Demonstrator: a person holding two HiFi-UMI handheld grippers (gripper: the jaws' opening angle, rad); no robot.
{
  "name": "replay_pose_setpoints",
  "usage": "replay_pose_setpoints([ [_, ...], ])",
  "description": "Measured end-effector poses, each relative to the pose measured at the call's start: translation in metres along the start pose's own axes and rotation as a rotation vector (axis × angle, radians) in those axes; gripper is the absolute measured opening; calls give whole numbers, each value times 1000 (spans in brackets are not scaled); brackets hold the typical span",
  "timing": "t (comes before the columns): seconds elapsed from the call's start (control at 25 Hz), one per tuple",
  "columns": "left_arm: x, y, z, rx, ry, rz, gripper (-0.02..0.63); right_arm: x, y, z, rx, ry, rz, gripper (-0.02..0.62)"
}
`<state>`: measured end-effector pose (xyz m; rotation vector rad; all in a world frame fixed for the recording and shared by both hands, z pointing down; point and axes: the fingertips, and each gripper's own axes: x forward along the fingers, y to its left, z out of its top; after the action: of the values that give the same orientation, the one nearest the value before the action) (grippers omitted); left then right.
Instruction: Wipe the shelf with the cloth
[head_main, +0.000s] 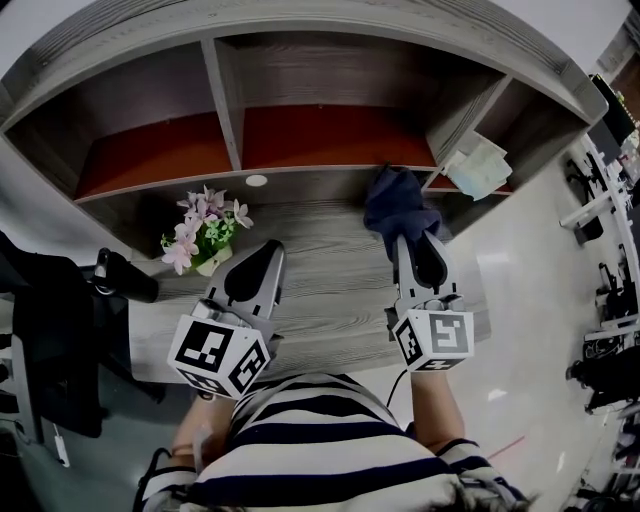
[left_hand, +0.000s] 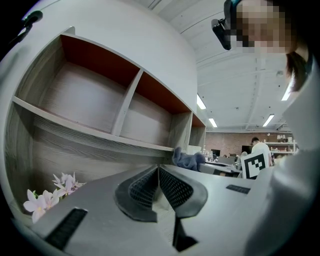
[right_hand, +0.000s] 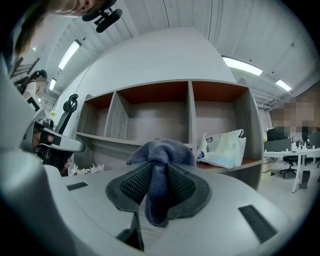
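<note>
matt grey woodgrain shelf (head_main: 330, 270) with red-brown panels; soft blue terry cloth (right_hand: 159, 155); crinkled glossy plastic bag (right_hand: 223, 149).

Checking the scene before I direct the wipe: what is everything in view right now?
Shelf: one, grey wood with red-brown boards, straight ahead.
Cloth: one, dark blue, in the right gripper, at the ledge.
Flowers: one bunch, pink and white, lower surface, left.
Bag: one, white, right compartment.
Disc: one, white, on the ledge above the flowers.
Chair: one, black, far left.
Left gripper: grey, jaws together, empty.
Right gripper: grey, shut on the cloth.
Shirt: striped, bottom edge.
</note>
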<state>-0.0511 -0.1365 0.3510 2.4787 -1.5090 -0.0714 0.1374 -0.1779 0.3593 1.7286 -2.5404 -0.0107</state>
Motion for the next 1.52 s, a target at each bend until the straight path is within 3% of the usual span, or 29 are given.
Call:
replay_pose_setpoints([
  [0.56,-2,3,-18,-19,43,14,23,-14,19,-46,122,116,79,104],
  [1.52,2,5,-35,-101,80,9,23,-14,22,-54,132,143,96,101],
])
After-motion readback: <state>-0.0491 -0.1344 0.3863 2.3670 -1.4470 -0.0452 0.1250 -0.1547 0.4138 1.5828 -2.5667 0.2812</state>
